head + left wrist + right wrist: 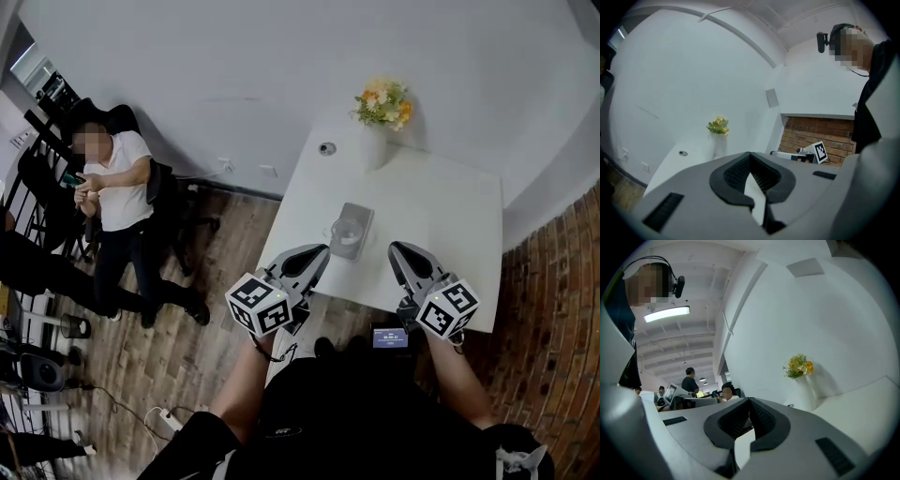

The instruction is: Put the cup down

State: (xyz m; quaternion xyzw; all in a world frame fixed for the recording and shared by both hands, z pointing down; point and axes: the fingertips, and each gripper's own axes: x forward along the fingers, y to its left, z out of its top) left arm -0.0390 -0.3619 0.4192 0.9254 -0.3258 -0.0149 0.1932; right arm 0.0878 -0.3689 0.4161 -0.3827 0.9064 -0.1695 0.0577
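Observation:
A clear cup [346,232] stands on a grey rectangular tray [356,217] near the front middle of the white table [441,216]. My left gripper [322,252] hovers at the table's front edge, just left of the tray, its jaws shut and holding nothing. My right gripper [395,249] hangs over the front edge to the right of the tray, also shut and holding nothing. Neither touches the cup. In the left gripper view the left gripper [750,157] points at the wall; the right gripper [750,402] does the same in its own view. The cup is hidden in both.
A white vase of yellow flowers [382,108] stands at the table's back edge, with a small round fitting [326,148] to its left. A seated person [112,187] and chairs are at the far left. A brick wall [562,309] runs along the right.

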